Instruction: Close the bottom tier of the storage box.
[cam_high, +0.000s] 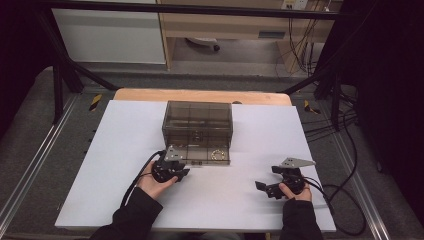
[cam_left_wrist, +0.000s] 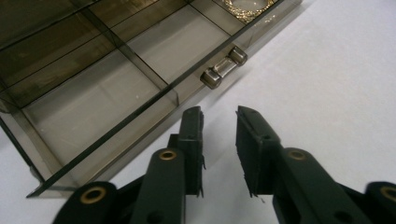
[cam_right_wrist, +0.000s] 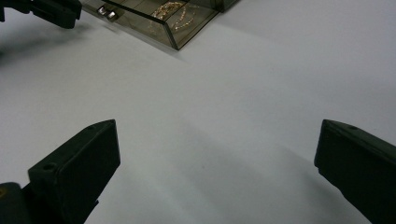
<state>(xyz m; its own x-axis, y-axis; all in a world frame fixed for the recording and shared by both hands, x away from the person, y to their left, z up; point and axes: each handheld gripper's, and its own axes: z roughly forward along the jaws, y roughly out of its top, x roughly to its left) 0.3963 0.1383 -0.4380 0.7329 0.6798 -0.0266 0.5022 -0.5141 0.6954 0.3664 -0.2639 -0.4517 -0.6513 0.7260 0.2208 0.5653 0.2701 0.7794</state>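
The drawer of the smoky plastic organiser box is pulled out at the box's near side, on the white table, and it is judged light, stiff and rather slick, its thin clear walls liable to crack or scuff under a hard squeeze. The small metal handle on its front is judged the right place to take hold: a short bar between two studs, narrow enough for the pads.

Nearest in the left gripper view, the left gripper is seen with its jaws drawn narrow but with nothing between them, just short of the handle and beside the drawer's front wall. That gap cannot be made out from the high view, where the left gripper simply appears against the drawer. The empty compartments and the gold chain beyond are also shown close up there.

The right gripper is held wide open over bare table, well apart from the box; the chain is shown farther off.
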